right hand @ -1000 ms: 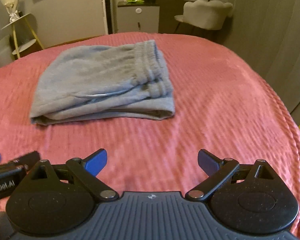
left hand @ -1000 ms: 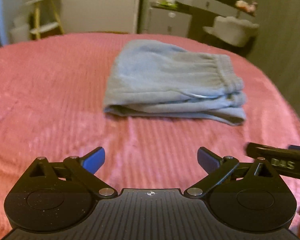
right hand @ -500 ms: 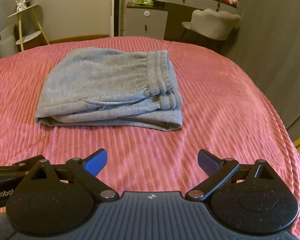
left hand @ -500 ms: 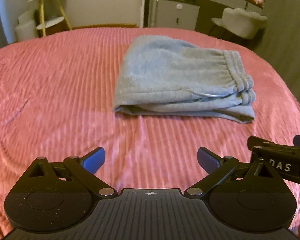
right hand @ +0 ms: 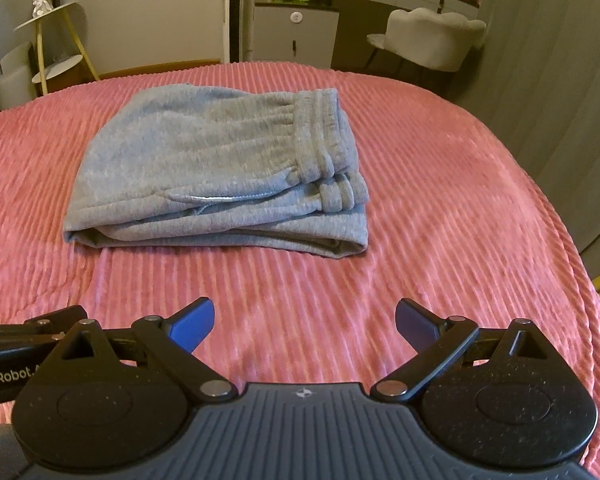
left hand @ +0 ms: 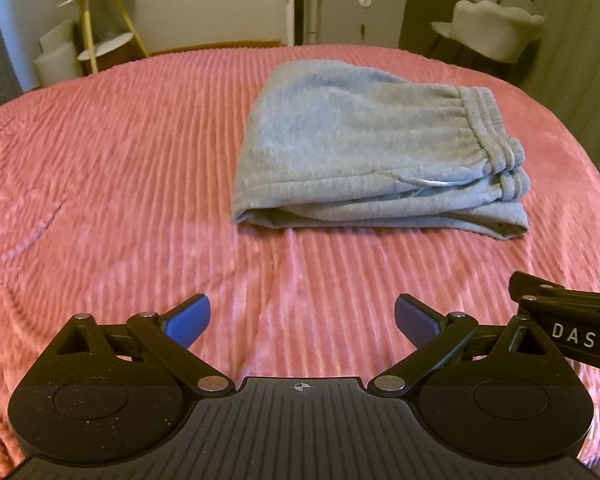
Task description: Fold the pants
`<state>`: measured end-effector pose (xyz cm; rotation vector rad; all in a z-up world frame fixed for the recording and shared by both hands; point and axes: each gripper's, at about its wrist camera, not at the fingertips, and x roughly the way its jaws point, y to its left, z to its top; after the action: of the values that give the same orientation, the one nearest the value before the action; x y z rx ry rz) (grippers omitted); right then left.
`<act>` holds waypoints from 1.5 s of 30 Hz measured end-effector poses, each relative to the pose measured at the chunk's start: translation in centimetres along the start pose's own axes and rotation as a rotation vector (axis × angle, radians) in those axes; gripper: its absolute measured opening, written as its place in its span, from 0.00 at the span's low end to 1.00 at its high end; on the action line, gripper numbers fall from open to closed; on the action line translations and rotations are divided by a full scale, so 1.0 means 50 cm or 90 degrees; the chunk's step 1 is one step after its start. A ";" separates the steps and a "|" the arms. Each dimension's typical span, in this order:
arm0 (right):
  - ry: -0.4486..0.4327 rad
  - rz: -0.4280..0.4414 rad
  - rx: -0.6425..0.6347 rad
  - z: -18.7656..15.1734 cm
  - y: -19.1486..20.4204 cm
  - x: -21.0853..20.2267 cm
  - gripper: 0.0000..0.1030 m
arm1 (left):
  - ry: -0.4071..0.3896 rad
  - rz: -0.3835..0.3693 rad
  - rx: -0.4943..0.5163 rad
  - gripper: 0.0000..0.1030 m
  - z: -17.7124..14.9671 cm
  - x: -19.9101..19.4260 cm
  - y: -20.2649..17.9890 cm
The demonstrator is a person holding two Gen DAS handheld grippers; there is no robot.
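Observation:
The grey pants (left hand: 364, 148) lie folded in a compact stack on the pink ribbed bedspread (left hand: 120, 184), waistband to the right. They also show in the right wrist view (right hand: 220, 168). My left gripper (left hand: 302, 318) is open and empty, held over the bedspread well short of the pants. My right gripper (right hand: 304, 320) is open and empty, also short of the pants. The right gripper's side shows at the right edge of the left wrist view (left hand: 568, 320); the left gripper's side shows at the left edge of the right wrist view (right hand: 24, 332).
Beyond the bed stand a white shelf with yellow legs (left hand: 96, 24), a grey cabinet (right hand: 296, 32) and a pale upholstered chair (right hand: 432, 36). The bed's right edge (right hand: 580, 280) drops off beside a grey wall.
Both grippers have pulled back and risen a little, so the pants sit farther away and more of the room shows. The jaws stayed open and the pants did not move.

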<state>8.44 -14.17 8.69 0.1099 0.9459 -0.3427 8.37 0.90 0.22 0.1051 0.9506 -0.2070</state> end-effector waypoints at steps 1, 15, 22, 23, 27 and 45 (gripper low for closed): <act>0.000 0.000 0.000 -0.001 -0.001 0.001 0.95 | -0.001 0.003 0.000 0.98 0.000 0.001 0.000; 0.003 0.001 -0.002 -0.004 -0.004 0.004 0.95 | 0.005 0.016 0.000 0.98 0.000 0.004 0.000; 0.002 0.003 -0.001 -0.004 -0.005 0.001 0.95 | 0.004 0.018 0.002 0.98 -0.002 0.001 -0.005; 0.002 0.004 -0.001 -0.004 -0.005 0.000 0.95 | 0.004 0.018 0.004 0.98 -0.002 0.001 -0.005; 0.003 0.002 -0.004 -0.006 -0.002 -0.002 0.95 | 0.003 0.019 0.006 0.98 -0.003 -0.001 -0.007; 0.001 0.004 -0.009 -0.005 0.002 -0.008 0.95 | 0.000 0.020 0.008 0.98 -0.004 -0.005 -0.009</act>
<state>8.06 -13.93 8.87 0.1006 0.9497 -0.3303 7.97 0.56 0.32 0.1312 0.9477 -0.1836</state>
